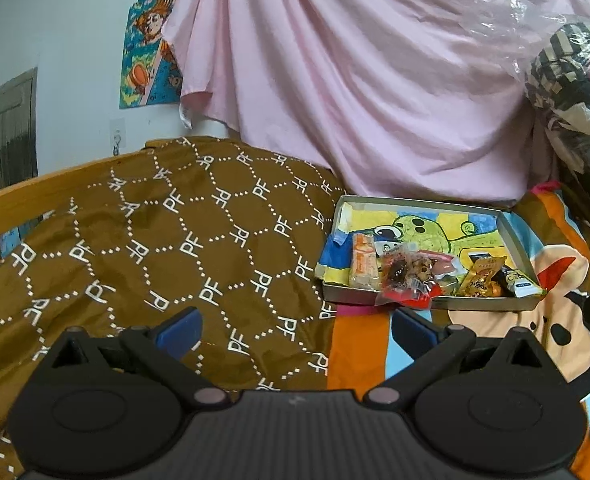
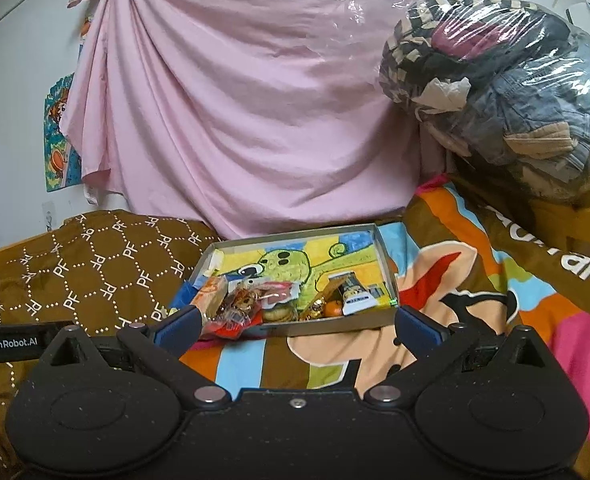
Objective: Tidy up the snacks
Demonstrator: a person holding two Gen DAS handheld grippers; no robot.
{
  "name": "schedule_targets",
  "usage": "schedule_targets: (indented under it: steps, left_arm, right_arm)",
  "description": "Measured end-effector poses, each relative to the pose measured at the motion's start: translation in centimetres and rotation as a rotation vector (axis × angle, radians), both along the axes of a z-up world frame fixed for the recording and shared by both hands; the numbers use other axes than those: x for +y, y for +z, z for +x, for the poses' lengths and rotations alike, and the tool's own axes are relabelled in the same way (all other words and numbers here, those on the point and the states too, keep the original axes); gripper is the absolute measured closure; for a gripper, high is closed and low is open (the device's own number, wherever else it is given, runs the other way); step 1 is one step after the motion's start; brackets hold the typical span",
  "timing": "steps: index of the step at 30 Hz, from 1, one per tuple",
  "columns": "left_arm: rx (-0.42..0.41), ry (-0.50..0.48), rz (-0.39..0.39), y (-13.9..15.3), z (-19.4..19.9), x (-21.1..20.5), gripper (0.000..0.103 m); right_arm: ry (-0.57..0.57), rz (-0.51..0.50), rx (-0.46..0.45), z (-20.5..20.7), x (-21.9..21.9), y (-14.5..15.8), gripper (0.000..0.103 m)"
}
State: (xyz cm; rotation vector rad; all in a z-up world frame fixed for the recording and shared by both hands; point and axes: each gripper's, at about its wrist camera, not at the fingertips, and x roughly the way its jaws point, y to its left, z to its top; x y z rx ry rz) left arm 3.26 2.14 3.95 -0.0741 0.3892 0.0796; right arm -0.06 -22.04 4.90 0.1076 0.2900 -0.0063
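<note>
Now your left gripper (image 1: 295, 330) and right gripper (image 2: 295, 326) both gape, holding nothing; at twelve o'clock from the right one, the box (image 2: 387, 258) holds snack packets (image 2: 251, 300) along its near edge.

Soft, even indoor light, faint shadows, glare on the plastic bag (image 2: 507, 76) — strong fisheye bending, dark corners, slightly soft edges.
</note>
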Motion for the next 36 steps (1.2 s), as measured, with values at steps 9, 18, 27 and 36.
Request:
schedule_targets:
  steps: [9, 18, 27, 36]
  left_arm:
    - [0.014, -0.034, 0.001, -1.5, -0.3, 0.0, 0.0]
    - [0.025, -0.016, -0.022, -3.1, 0.2, 0.9, 0.0]
    - [0.053, -0.023, -0.022, -5.1, 1.3, 1.3, 0.0]
    - [0.073, -0.041, -0.002, -6.7, 2.0, 0.9, 0.0]
  right_arm:
    - [0.0, -0.016, 0.04, -0.3, 0.6, -1.3, 0.001]
    - [0.027, -0.047, 0.053, 0.0, 1.2, -2.9, 0.001]
    - [0.024, -0.06, 0.085, 1.0, 1.5, -5.0, 0.001]
    - [0.044, -0.076, 0.12, 1.9, 2.1, -6.2, 0.001]
